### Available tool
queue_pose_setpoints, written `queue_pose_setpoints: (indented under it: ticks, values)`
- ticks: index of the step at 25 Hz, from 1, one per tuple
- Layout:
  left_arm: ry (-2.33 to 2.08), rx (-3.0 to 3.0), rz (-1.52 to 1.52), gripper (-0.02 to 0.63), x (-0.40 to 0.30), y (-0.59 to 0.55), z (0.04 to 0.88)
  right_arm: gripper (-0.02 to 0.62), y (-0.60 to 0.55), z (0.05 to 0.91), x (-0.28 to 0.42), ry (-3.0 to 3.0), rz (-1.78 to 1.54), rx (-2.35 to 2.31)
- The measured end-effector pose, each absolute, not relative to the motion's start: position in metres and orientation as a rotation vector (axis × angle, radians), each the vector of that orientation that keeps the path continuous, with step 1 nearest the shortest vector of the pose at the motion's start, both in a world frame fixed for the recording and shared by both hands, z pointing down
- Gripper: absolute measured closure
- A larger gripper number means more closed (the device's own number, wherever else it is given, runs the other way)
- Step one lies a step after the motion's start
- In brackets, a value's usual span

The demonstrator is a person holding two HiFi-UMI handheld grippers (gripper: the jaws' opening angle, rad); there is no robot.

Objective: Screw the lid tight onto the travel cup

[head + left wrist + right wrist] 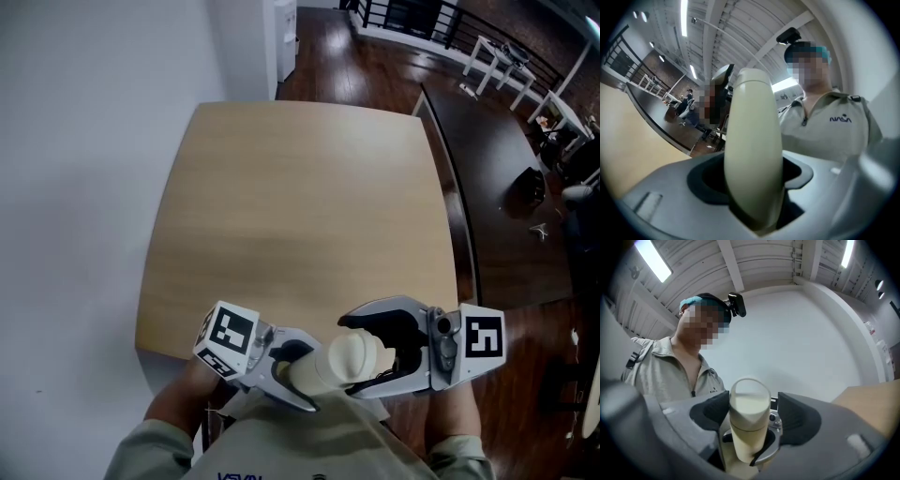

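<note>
One cream cup (319,371) is held clear of the one wooden table (281,206), lying roughly level at its near edge, close to the person's chest. One lid (364,351) is seen on the cup's end, marked off from the body by a seam; whether it is fully tightened cannot be told. Two grippers are counted. The left gripper (298,370) is clamped on the cup's body. The right gripper (349,356) stands released, its jaws set either side of the lid with a gap visible at one pad. Two marker cubes are noted, one per gripper (228,337) (483,339). The cup's base end is hidden behind the left gripper. The hands are largely covered by the grippers, and the sleeves are cut off at the lower frame edge.
</note>
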State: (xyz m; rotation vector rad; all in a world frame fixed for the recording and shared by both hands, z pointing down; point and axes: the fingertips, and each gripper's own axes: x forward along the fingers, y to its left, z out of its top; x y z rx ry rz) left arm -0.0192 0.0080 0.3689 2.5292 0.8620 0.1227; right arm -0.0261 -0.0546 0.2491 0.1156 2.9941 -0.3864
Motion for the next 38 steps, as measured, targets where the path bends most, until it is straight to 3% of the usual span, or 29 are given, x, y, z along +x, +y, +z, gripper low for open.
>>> queue_pose_setpoints:
  ticks: [9, 22, 29, 33, 38]
  values:
    - [0.611, 2.658, 0.199, 0.293, -0.010, -0.020, 0.385, 0.313, -0.071, 0.260, -0.021, 3.028, -0.368, -0.054]
    - [-0.704, 2.883, 0.719, 0.291, -0.017, -0.141, 0.446, 0.314, -0.168, 0.319, 0.002, 2.719, -0.703, -1.082]
    - [-1.285, 2.848, 1.057, 0.293, -0.041, -0.174, 0.470, 0.314, -0.189, 0.350, 0.009, 2.431, -0.945, -1.327]
    - [-1.166, 2.828, 0.998, 0.293, -0.034, -0.170, 0.480, 0.314, -0.192, 0.357, 0.012, 2.392, -0.983, -1.358]
    - [-0.798, 2.794, 0.713, 0.293, -0.026, -0.151, 0.475, 0.310, -0.186, 0.345, 0.002, 2.471, -0.936, -1.201]
